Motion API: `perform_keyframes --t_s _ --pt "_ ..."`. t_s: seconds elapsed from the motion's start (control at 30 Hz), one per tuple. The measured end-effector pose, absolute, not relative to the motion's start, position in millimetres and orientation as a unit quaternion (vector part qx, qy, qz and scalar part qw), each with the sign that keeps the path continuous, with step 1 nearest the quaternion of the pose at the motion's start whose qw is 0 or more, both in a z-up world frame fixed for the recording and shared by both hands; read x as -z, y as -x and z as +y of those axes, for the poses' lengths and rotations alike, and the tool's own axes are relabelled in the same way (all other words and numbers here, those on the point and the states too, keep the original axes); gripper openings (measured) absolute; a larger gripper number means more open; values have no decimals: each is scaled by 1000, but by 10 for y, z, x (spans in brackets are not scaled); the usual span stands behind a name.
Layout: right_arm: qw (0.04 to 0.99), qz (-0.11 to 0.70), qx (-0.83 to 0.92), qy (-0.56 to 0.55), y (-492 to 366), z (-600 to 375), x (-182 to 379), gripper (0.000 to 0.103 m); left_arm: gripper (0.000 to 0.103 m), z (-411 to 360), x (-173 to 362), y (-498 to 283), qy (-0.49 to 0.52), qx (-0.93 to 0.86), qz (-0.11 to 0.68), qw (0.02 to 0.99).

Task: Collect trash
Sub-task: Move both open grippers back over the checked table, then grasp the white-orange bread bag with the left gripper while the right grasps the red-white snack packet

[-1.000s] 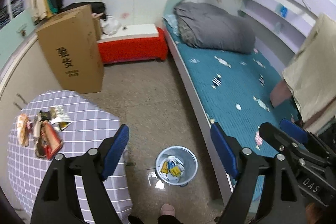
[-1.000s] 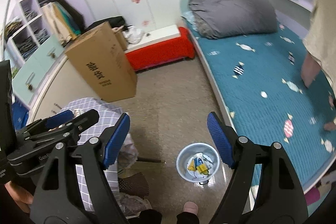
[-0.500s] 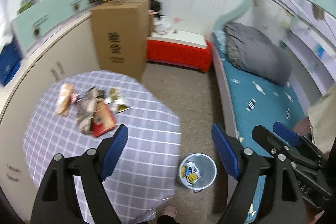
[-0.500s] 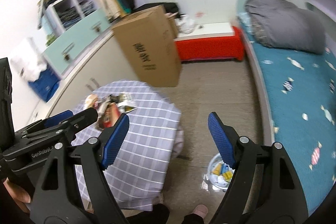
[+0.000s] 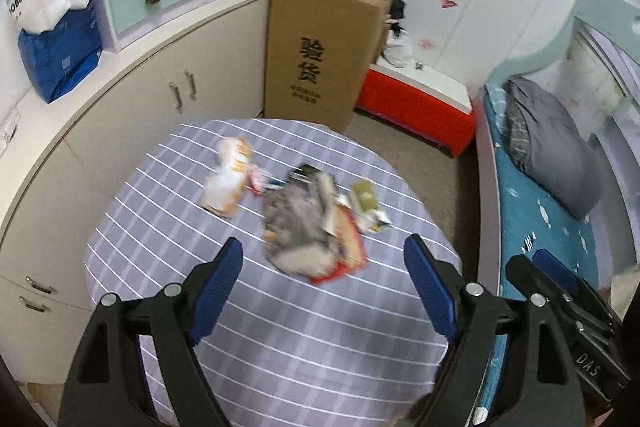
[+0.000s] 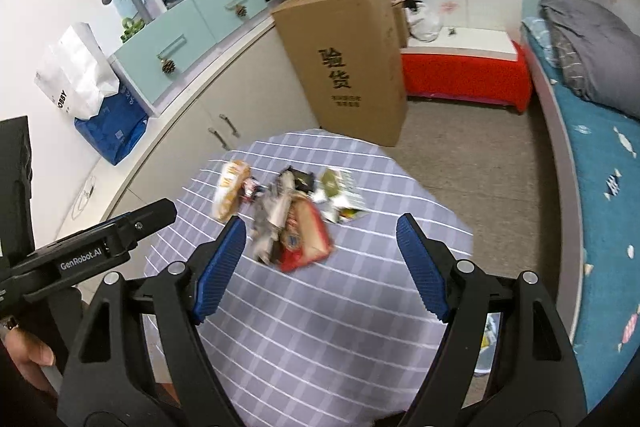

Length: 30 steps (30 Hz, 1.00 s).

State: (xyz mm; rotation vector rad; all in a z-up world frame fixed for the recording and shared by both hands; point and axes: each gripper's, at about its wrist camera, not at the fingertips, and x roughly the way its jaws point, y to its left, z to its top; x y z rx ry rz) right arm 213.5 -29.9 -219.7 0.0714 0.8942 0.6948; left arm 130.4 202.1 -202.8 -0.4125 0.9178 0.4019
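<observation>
While both grippers hover above the counter [image 5: 152, 227], left gripper [image 5: 322, 291] and right gripper [image 6: 320, 263] show fingers spread wide, empty. Trash lies mid-counter: orange-white packet [image 5: 228, 177] leftmost, crumpled wrappers [image 5: 308, 227] centre, green sachet [image 5: 366, 197] rightmost.

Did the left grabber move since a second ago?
Yes. The left gripper swung left, away from the bed and bin, and now hangs open above the trash pile on the table.

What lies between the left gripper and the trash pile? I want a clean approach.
Only bare checked tablecloth lies between the open left gripper and the wrapper pile, shown in the left wrist view.
</observation>
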Motion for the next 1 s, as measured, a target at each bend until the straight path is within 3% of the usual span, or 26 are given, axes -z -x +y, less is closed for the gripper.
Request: perform_keyframes --t_s 0.33,0.77,0.8,0.87,1.0 --pt "829 453 -329 -14 -2480 859 2495 77 81 3258 2550 -1698 218 -173 494 824" --pt "814 496 -299 40 -2854 1656 2949 77 79 3707 3483 -2363 216 -145 570 779" --pt "813 498 -298 45 -2881 1698 2978 77 74 3726 3522 -2389 217 -143 573 777" --pt "810 503 -298 53 -2924 1777 3033 77 31 3781 3624 -2436 224 -133 584 768" --pt "800 509 -307 81 -2956 2016 3133 75 22 3921 3579 -2328 252 -121 564 777"
